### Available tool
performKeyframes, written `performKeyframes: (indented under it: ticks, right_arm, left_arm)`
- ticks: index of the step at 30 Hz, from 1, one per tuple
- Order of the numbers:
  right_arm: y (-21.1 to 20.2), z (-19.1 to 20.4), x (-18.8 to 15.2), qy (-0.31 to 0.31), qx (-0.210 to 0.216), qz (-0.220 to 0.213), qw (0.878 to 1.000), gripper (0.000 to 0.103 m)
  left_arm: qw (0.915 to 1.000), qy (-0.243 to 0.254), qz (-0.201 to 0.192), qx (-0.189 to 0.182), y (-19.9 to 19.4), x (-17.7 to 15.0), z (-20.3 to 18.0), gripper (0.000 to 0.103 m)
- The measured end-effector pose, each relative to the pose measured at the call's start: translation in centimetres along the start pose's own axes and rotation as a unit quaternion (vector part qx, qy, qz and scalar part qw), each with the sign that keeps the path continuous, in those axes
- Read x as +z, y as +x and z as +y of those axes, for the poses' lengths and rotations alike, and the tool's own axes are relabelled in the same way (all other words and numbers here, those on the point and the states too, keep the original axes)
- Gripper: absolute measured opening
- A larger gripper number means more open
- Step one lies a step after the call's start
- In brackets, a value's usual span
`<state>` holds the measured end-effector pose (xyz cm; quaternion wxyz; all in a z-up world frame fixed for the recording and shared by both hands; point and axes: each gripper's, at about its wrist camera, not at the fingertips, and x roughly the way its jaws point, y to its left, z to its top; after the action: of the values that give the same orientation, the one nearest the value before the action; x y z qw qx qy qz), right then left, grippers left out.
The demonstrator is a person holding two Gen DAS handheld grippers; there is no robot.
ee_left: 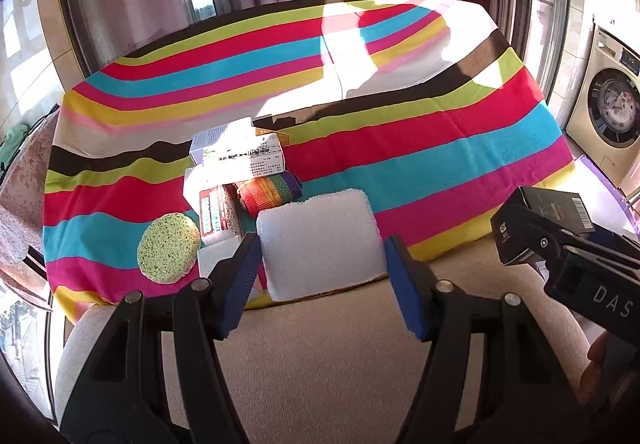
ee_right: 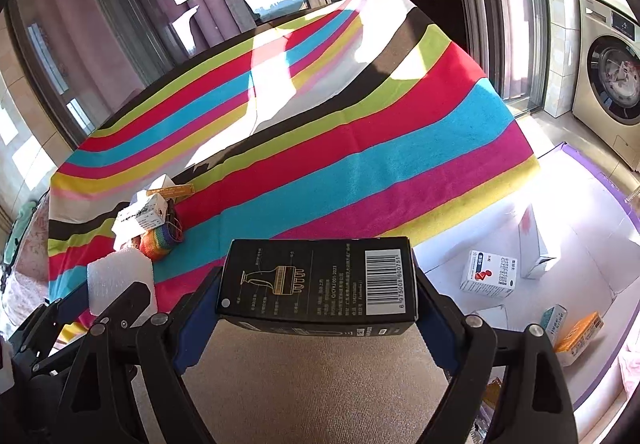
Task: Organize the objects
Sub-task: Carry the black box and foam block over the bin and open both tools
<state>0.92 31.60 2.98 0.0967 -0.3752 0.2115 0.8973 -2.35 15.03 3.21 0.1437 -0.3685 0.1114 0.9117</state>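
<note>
Because sorting goes piece by piece, the left gripper [ee_left: 320,264] has its fingers pressed on a white foam block [ee_left: 318,248] at the near edge of the striped cloth [ee_left: 440,147], beside the remaining pile of boxes [ee_left: 240,153].

In the right view, the right gripper [ee_right: 318,308] clamps a black box [ee_right: 316,280], probably bound for the white tray [ee_right: 580,244] holding sorted boxes.

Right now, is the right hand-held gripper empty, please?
No, the right hand-held gripper is clamped on a black box with a barcode.
</note>
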Motion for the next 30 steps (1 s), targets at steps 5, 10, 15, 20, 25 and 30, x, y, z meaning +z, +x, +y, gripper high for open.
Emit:
performKeyframes:
  ticks: [5,10,15,20,25,30]
  right_arm:
    - [-1.7,-2.9,-0.7,0.023,-0.025,-0.003,0.999,0.088]
    - [-3.1,-6.4,-1.5,0.049,-0.057,0.0,0.997,0.088]
    - [-4.3,-9.8,-2.3,0.068,-0.096,0.006,0.993,0.088]
    - [-5.3,-13.0,-2.9,0.099,-0.133,0.005,0.986,0.088]
    - [-6.1,-16.2,-3.1,0.138,-0.157,0.009,0.978,0.09]
    - [-6.6,-18.1,-3.4,0.178,-0.157,0.006,0.971,0.091]
  left_arm:
    - [0.999,0.019,-0.006,-0.04,-0.4,-0.1,-2.6,0.067]
    - [0.9952,0.046,-0.011,-0.085,-0.9,0.0,-5.7,0.067]
    - [0.9891,0.074,-0.008,-0.127,-1.4,0.1,-9.2,0.067]
    - [0.9776,0.101,-0.005,-0.184,-1.9,0.2,-13.3,0.067]
    - [0.9528,0.099,0.024,-0.286,-1.3,0.5,-15.4,0.078]
    - [0.9481,0.063,0.038,-0.309,-0.7,0.9,-14.6,0.086]
